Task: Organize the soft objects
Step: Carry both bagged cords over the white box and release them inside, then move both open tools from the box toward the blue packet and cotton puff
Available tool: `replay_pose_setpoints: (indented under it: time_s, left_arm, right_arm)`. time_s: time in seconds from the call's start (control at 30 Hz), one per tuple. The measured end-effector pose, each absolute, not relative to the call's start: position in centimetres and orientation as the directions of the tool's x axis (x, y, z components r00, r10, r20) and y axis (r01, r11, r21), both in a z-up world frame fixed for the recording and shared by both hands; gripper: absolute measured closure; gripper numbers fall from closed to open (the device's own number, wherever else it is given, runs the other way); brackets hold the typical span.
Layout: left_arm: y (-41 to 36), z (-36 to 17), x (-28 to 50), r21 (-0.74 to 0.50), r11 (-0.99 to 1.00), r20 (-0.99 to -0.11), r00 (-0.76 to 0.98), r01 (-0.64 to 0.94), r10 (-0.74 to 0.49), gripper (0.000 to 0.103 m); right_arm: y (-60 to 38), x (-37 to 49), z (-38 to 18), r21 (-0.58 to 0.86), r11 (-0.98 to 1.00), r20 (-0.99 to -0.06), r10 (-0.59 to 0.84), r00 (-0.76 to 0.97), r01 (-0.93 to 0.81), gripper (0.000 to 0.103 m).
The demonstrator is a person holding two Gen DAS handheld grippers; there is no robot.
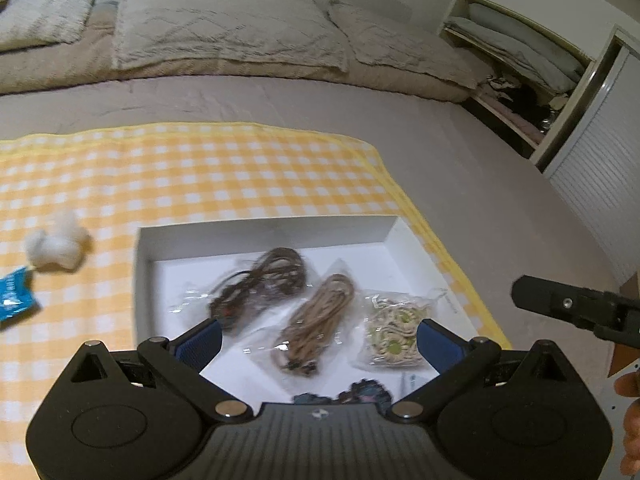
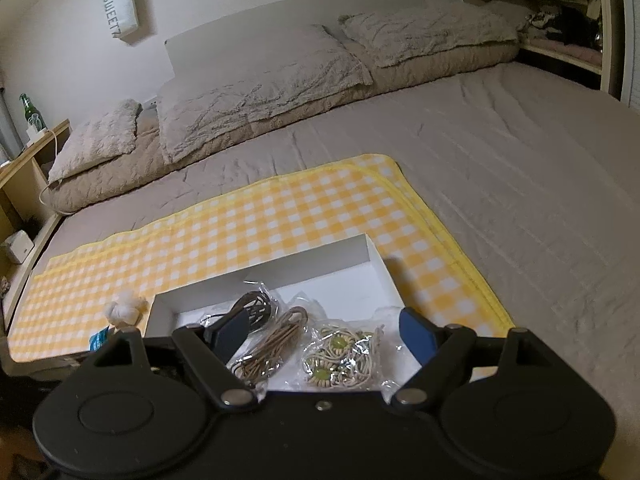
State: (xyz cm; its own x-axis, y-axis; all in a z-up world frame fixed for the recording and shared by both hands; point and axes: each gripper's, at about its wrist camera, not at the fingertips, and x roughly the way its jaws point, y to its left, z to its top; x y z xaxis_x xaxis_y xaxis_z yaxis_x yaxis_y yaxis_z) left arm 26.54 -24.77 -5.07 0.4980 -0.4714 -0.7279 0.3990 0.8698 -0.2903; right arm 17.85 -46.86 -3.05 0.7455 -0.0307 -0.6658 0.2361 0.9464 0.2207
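A white shallow box sits on a yellow checked cloth on the bed. In it lie clear bags: a dark brown cord bundle, a tan cord bundle and a cream and green beaded piece. White cotton balls and a blue packet lie left of the box. My left gripper is open and empty above the box. My right gripper is open and empty over the box's right half.
Grey pillows lie along the headboard. An open closet with folded bedding stands at the right. A bedside shelf with a green bottle is at the left. The right gripper's finger shows at the left wrist view's right edge.
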Motion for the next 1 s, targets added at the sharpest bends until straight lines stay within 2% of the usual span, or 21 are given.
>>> replay_pose_setpoints:
  time_s: [0.27,0.53,0.57,0.7,1.0]
  left_arm:
    - [-22.0,-3.9,25.4,-0.247,0.892,-0.722,0.542,0.378,-0.43,0.0]
    - [-20.3,-3.3,24.4,-0.179,0.905,-0.717,0.578,0.387,-0.389,0.0]
    - [-20.1,-3.2,24.3,-0.165,0.906,-0.718,0.582,0.389,-0.381,0.0]
    - [-19.4,-3.0,23.9,-0.116,0.916,-0.715,0.607,0.384,-0.346,0.0]
    - [-17.1,-3.1,24.0,-0.102,0.928,-0.715,0.622,0.359,-0.32,0.0]
  right_arm:
    - [-45.3,16.6,-2.8,0.156,0.971,-0.66,-0.036,0.751,0.183,0.016]
    - [-44.0,15.7,-2.9,0.079,0.984,-0.647,-0.071,0.759,0.159,0.005]
    - [-43.9,15.6,-2.9,0.071,0.985,-0.643,-0.076,0.762,0.158,0.0]
    - [-43.5,15.4,-3.2,0.046,0.986,-0.64,-0.094,0.763,0.16,0.0]
    - [-43.0,15.4,-3.8,0.008,0.99,-0.647,-0.101,0.756,0.14,0.0]
